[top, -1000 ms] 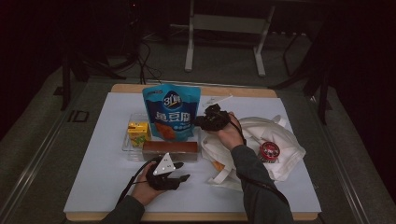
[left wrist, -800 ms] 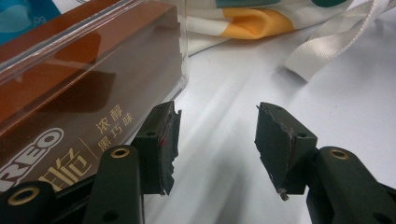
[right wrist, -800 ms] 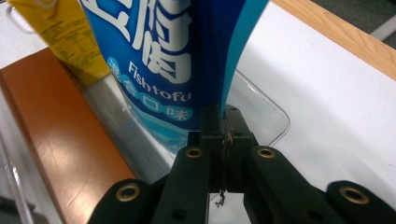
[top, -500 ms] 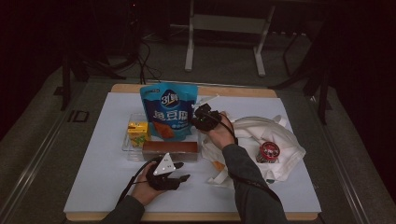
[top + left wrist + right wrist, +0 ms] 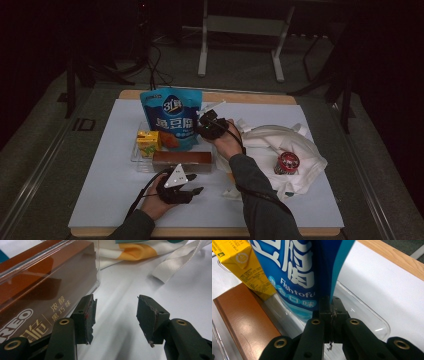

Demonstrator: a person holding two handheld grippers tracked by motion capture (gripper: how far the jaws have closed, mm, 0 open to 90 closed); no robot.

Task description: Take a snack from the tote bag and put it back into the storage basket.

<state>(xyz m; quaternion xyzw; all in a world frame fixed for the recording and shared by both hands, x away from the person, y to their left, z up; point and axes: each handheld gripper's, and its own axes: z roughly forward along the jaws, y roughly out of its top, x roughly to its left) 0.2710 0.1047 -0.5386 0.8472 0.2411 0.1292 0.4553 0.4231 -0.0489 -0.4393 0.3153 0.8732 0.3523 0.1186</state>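
I see the blue fish-tofu pouch [image 5: 171,119] standing upright in the clear tray [image 5: 136,156], toward the far edge of the worktop [image 5: 100,185] and left of its middle. Its long axis runs up and down, with the printed face turned toward the near edge. In the right gripper view the pouch's [image 5: 307,272] side seam runs straight down into my right gripper [image 5: 329,315], whose jaws are pressed together on that edge. In the high view the same right gripper [image 5: 209,121] sits at the pouch's right side.

Just left of the pouch and touching it stands the yellow juice carton [image 5: 148,142], also in the tray. In front of both, toward the near edge, the brown cookie box [image 5: 182,159] lies flat, long axis parallel to that edge.

My left gripper [image 5: 191,184] rests on the worktop just near of the box. In the left gripper view its jaws stand apart with nothing between them, the box [image 5: 45,285] beside the left jaw.

The white cloth bag [image 5: 280,145] lies toward the right edge, with a red-lidded can [image 5: 287,162] on it.
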